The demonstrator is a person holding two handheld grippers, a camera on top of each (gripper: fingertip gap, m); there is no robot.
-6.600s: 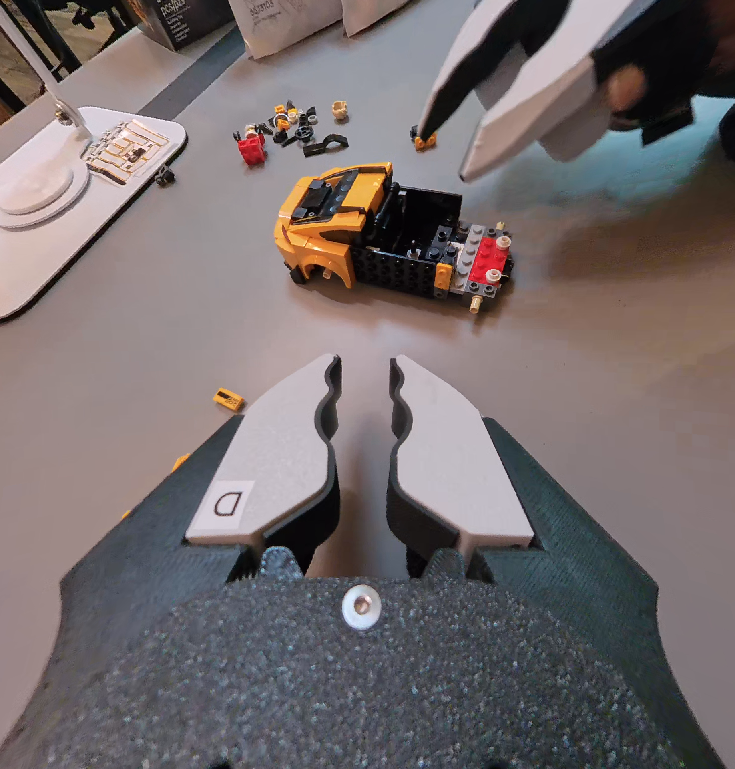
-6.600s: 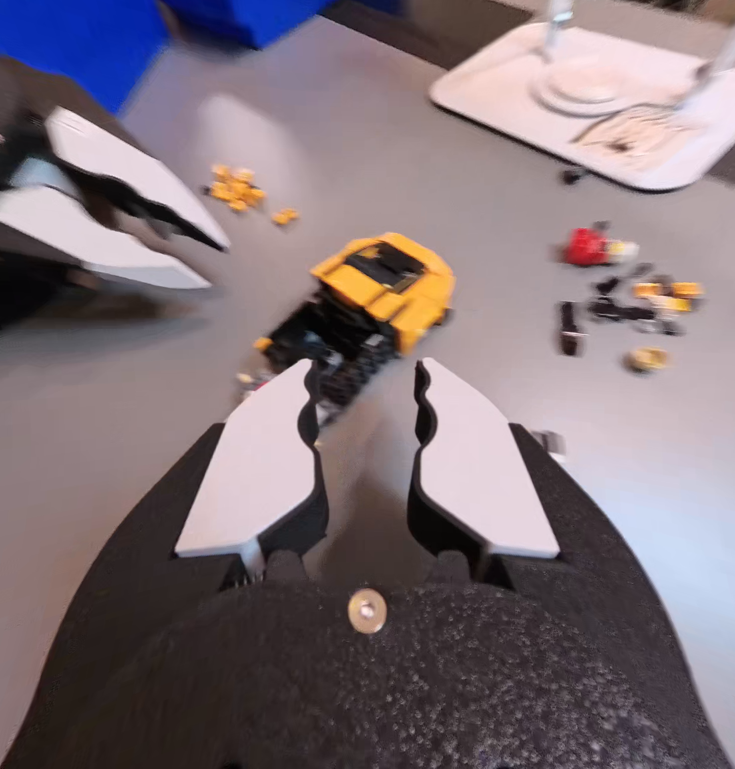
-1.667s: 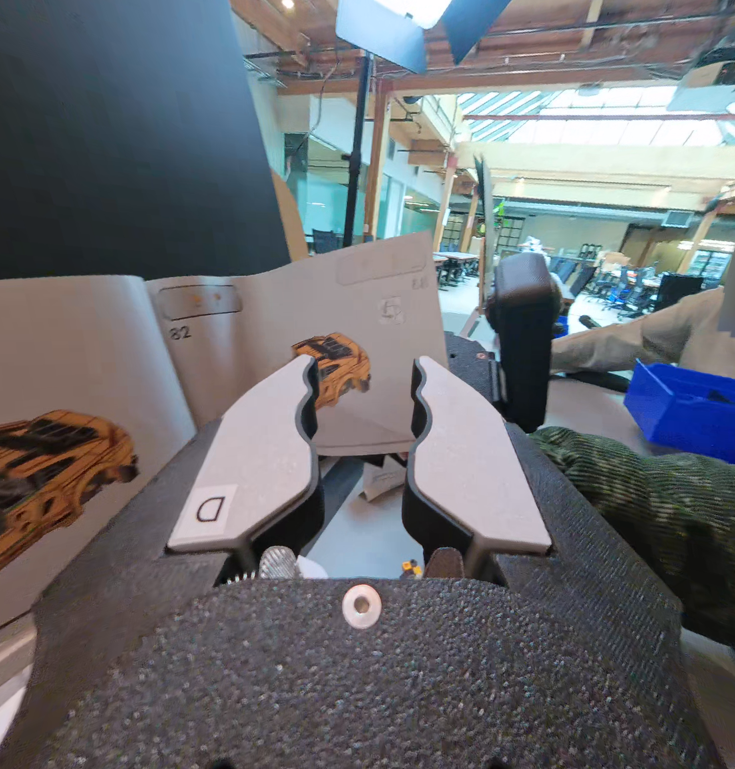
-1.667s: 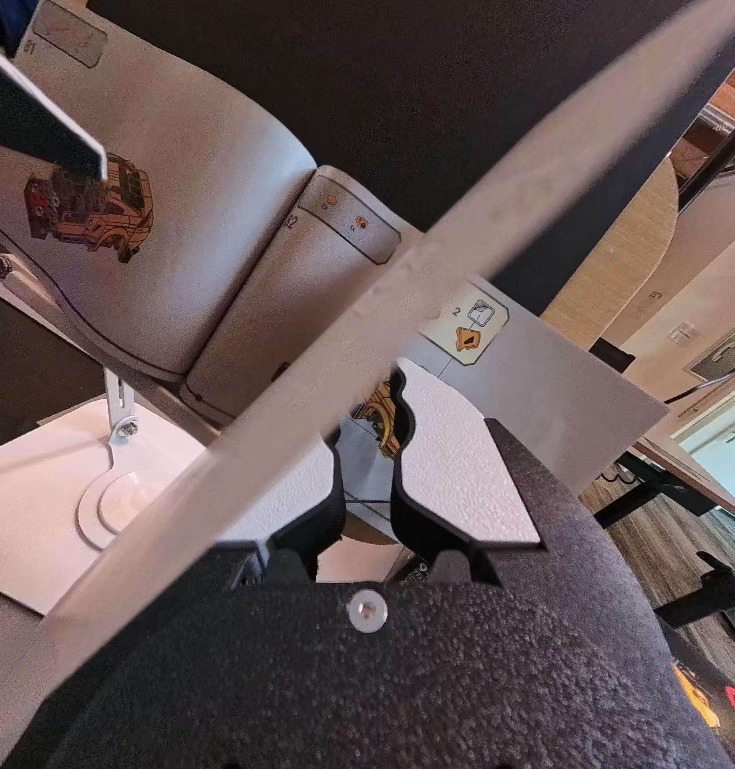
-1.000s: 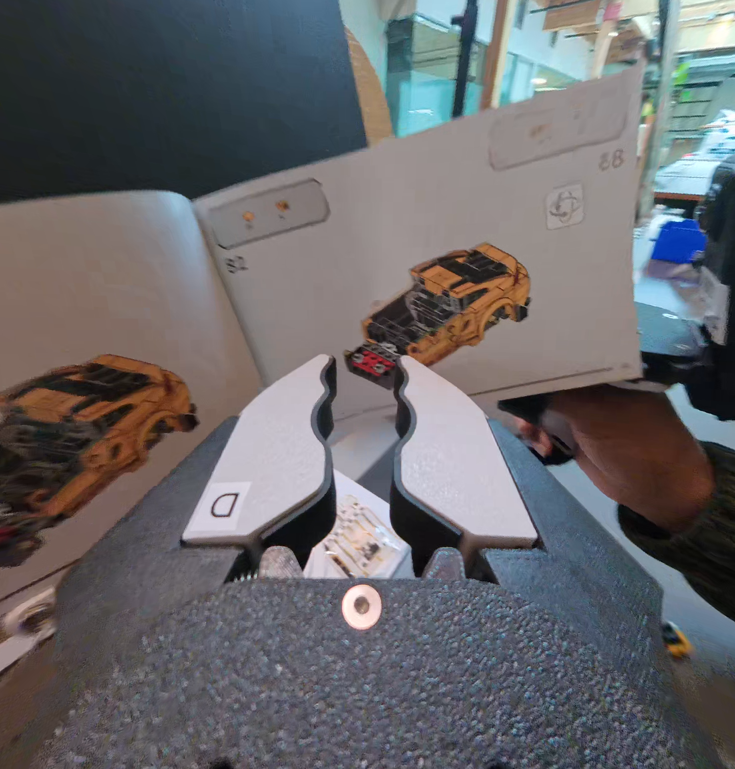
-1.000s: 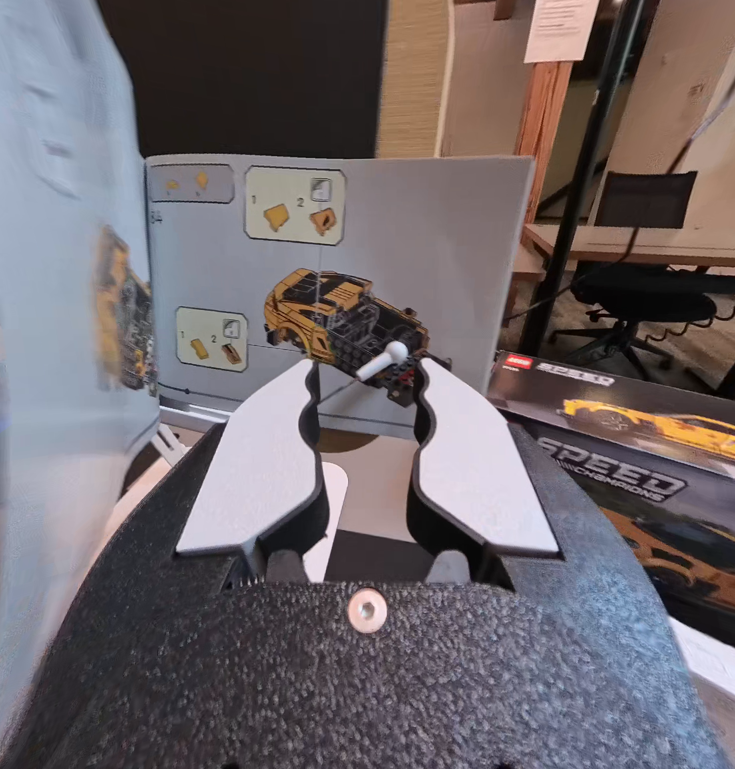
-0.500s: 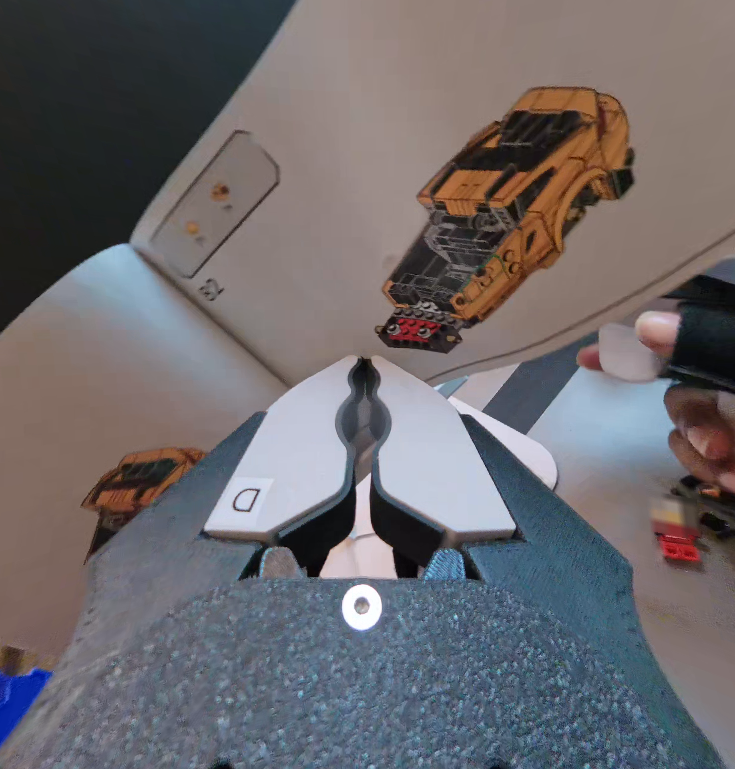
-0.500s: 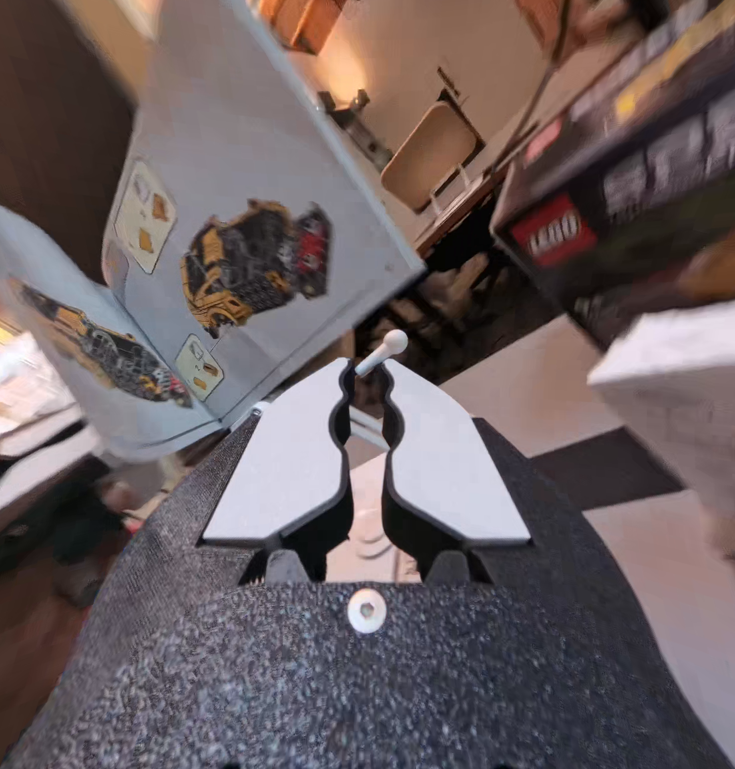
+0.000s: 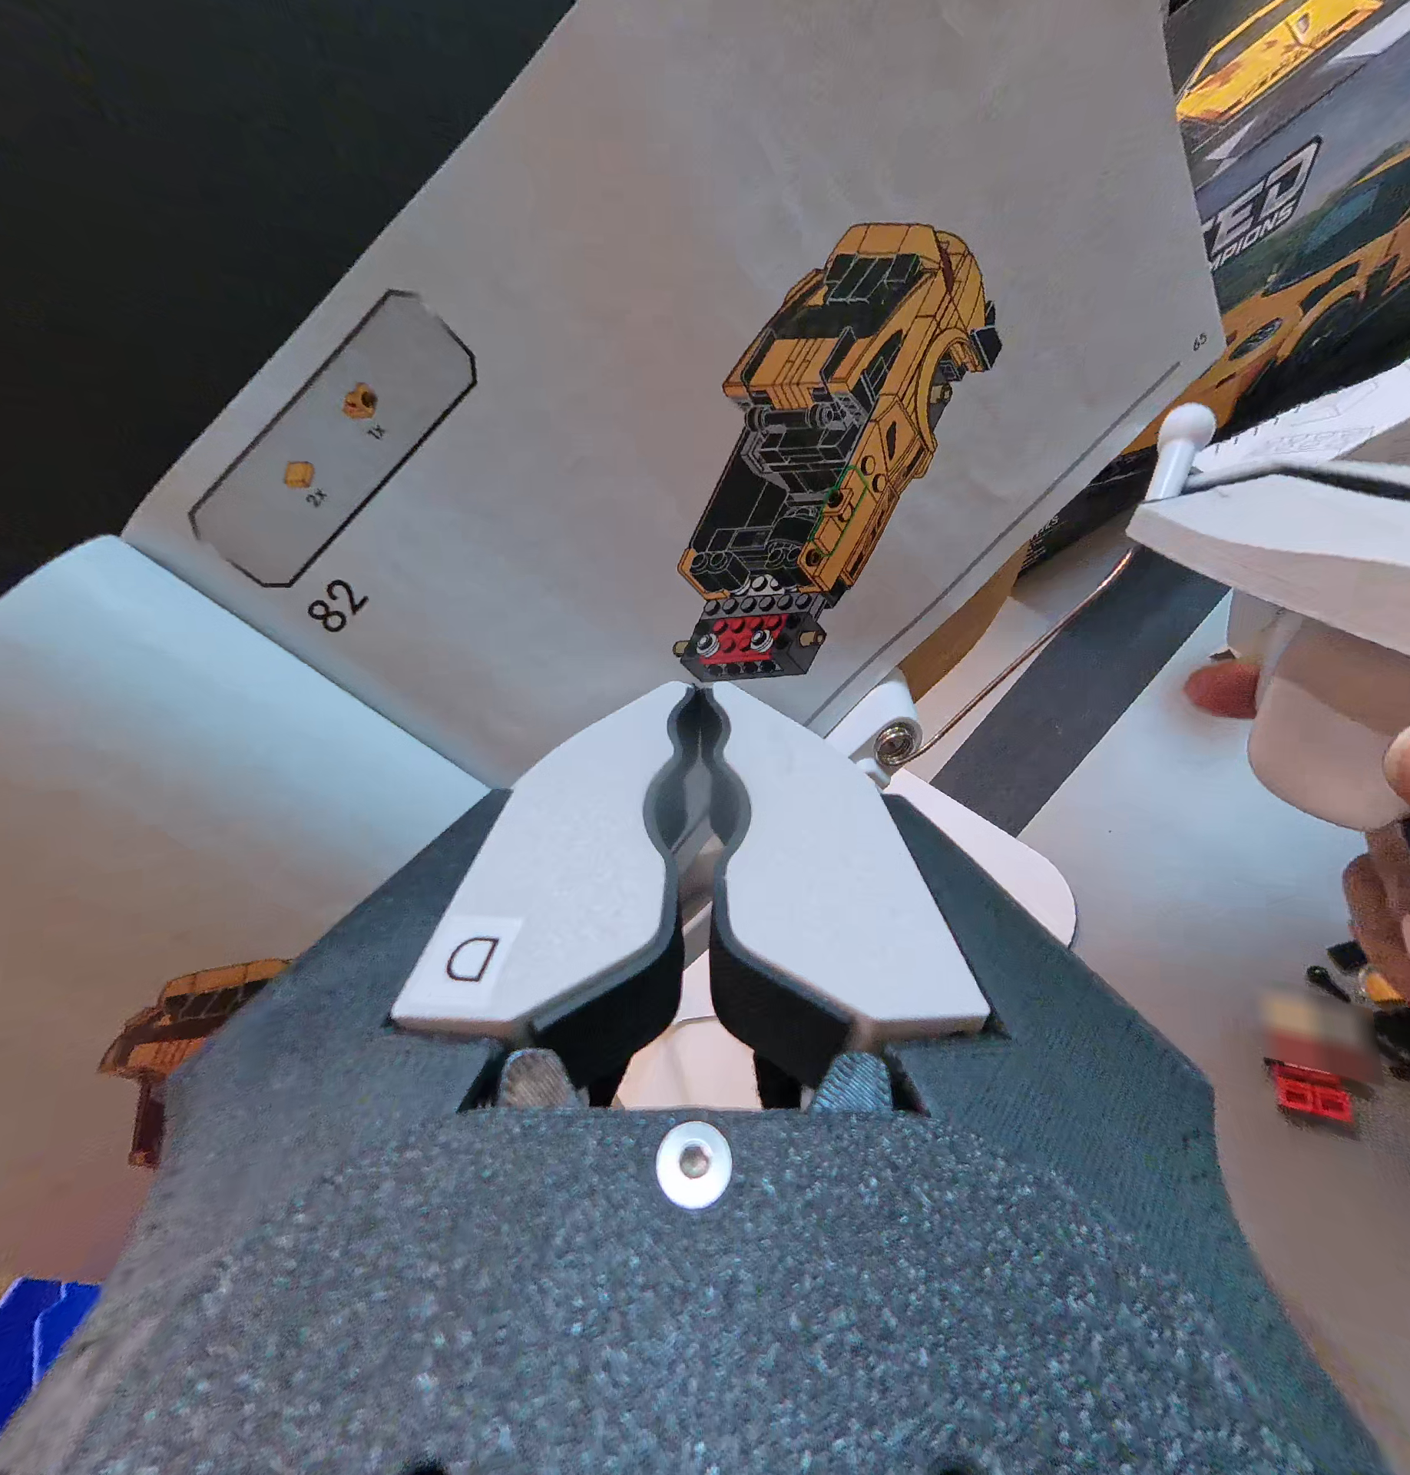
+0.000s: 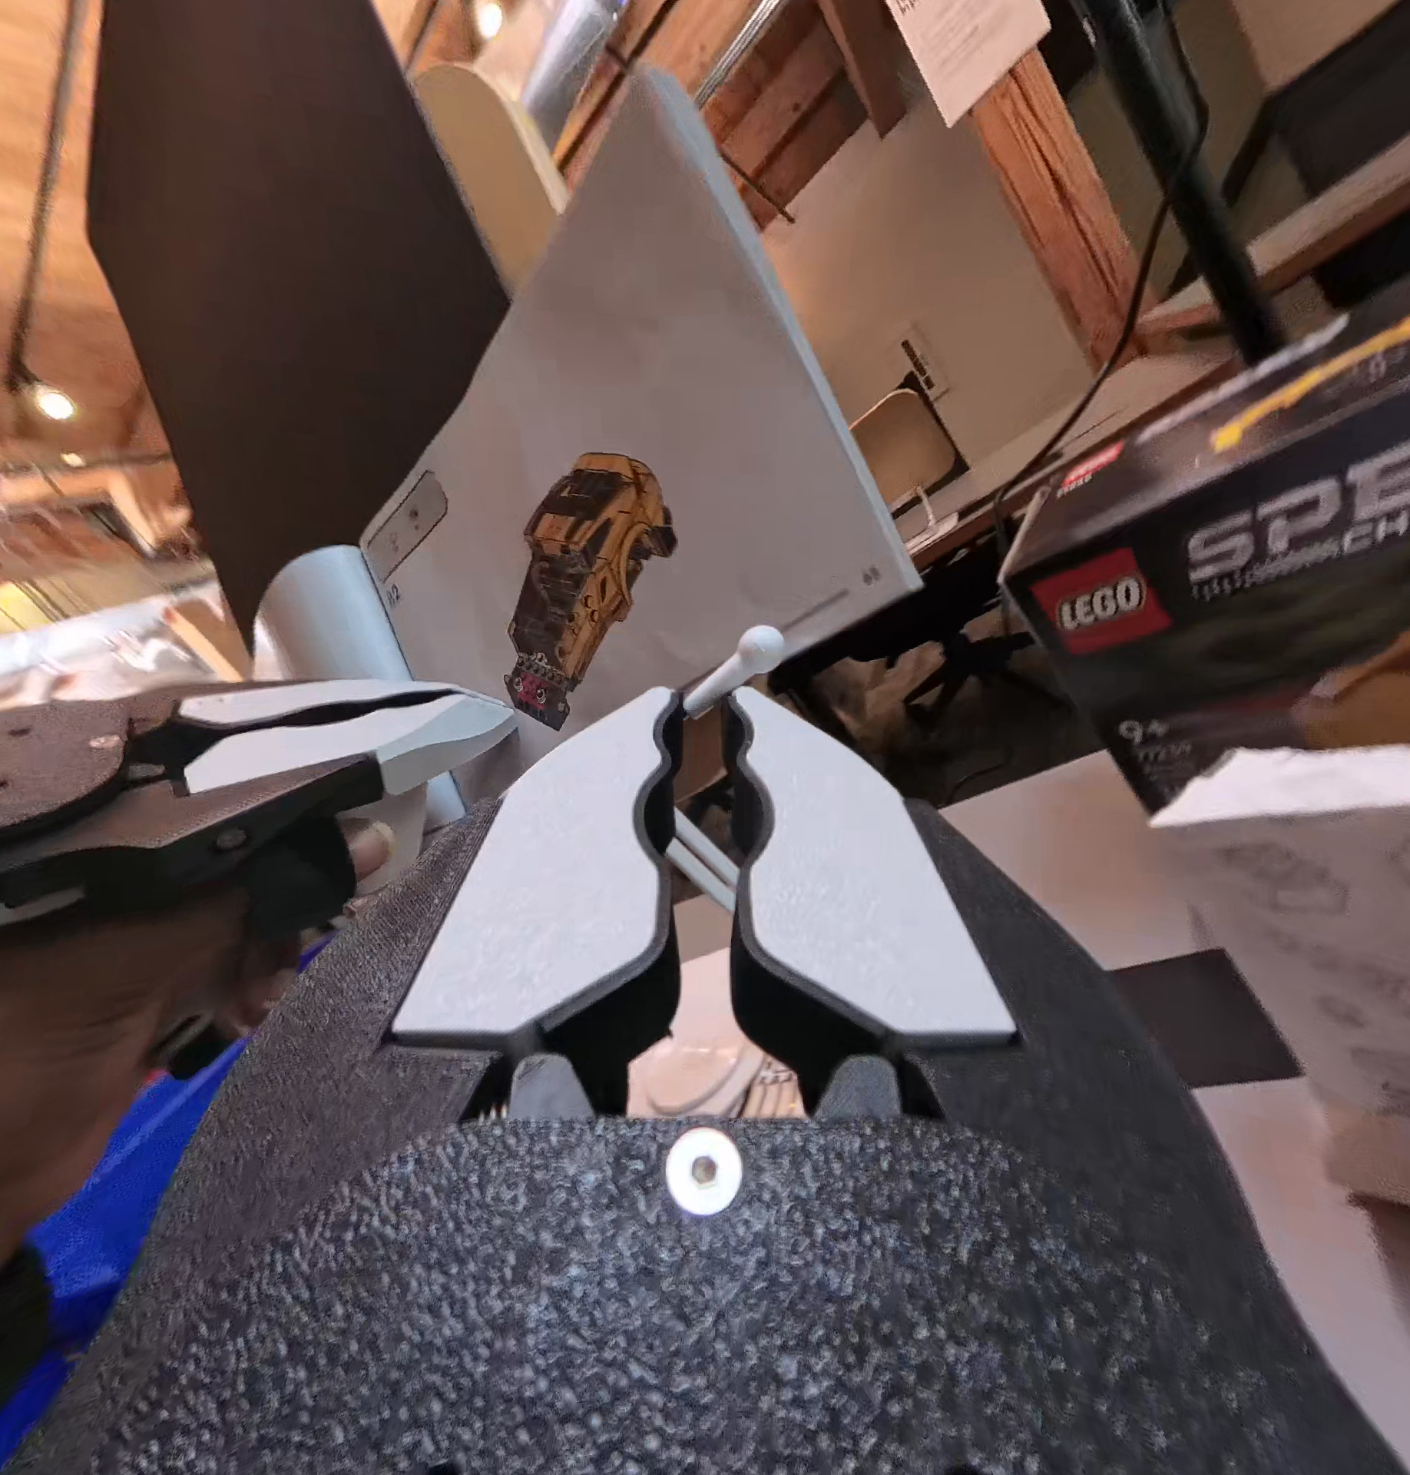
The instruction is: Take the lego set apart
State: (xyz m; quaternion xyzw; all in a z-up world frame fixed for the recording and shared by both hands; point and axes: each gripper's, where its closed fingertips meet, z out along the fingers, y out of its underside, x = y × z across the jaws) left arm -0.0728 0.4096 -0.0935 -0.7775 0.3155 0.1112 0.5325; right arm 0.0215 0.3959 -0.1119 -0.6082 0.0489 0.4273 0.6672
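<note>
The lego car itself is out of view. An instruction booklet (image 9: 606, 319) stands open on a white stand, also seen in the right wrist view (image 10: 686, 399). My left gripper (image 9: 695, 696) is shut with its tips against the lower edge of the open page, as the right wrist view (image 10: 510, 722) also shows. I cannot tell whether it pinches the paper. My right gripper (image 10: 706, 698) is shut on the stand's thin white page-holder rod (image 10: 758, 642). It shows at the right of the left wrist view (image 9: 1141, 527), with the rod (image 9: 1188, 423) sticking out.
The black lego box (image 10: 1244, 575) stands behind the stand, next to a white packet (image 10: 1324, 918). The stand's white base (image 9: 1005, 870) lies on the grey table. Loose pieces, one of them red (image 9: 1312, 1101), lie at the right. A blue bin (image 10: 87, 1237) is at the lower left.
Both grippers left the car on the table and rose to the booklet. A page turned. The left gripper shut at the page's edge and the right shut on the page-holder rod.
</note>
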